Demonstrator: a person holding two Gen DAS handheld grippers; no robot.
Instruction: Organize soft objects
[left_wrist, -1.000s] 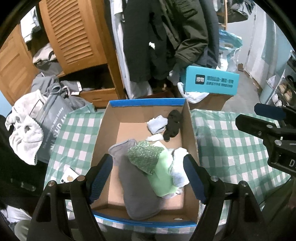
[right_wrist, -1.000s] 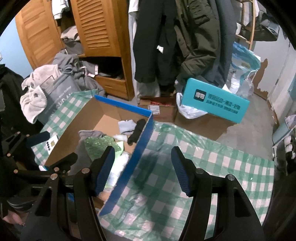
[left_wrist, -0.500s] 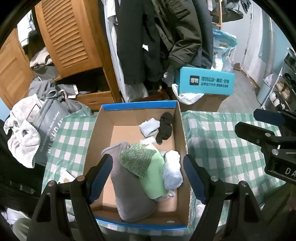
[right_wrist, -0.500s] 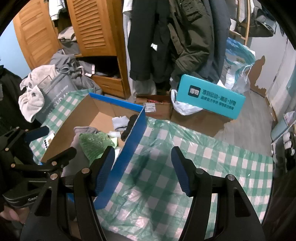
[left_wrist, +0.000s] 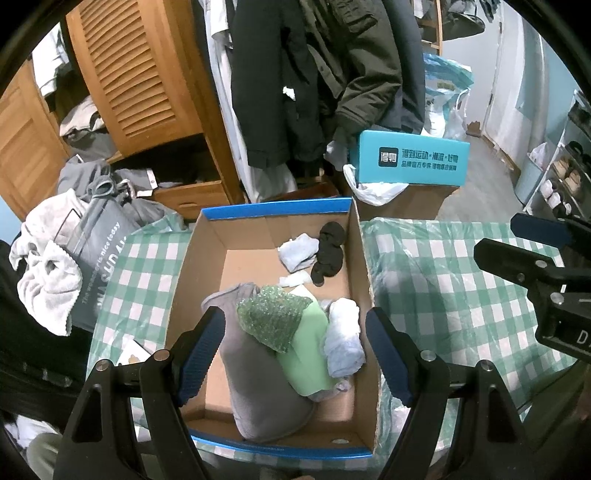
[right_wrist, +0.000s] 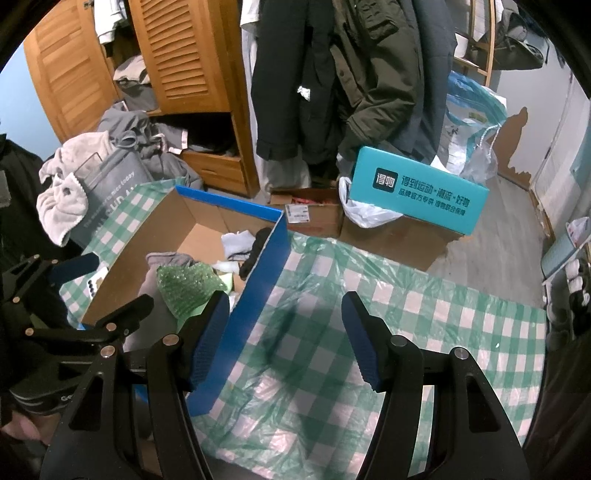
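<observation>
Two grippers, left gripper (left_wrist: 295, 354) and right gripper (right_wrist: 284, 332), hang released, holding nothing. You should pinch the limp, light green cloth (left_wrist: 310, 354), near the box's (left_wrist: 275, 211) front edge, at its bunched middle.

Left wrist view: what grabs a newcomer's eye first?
The open cardboard box with blue edging sits on the green checked tablecloth, and inside it lie a grey garment, a sparkly green piece on a light green one, and a black sock at the far end. The left hand-held gripper hangs open above the pile. Behind, a teal box stands below dark hanging coats.
</observation>
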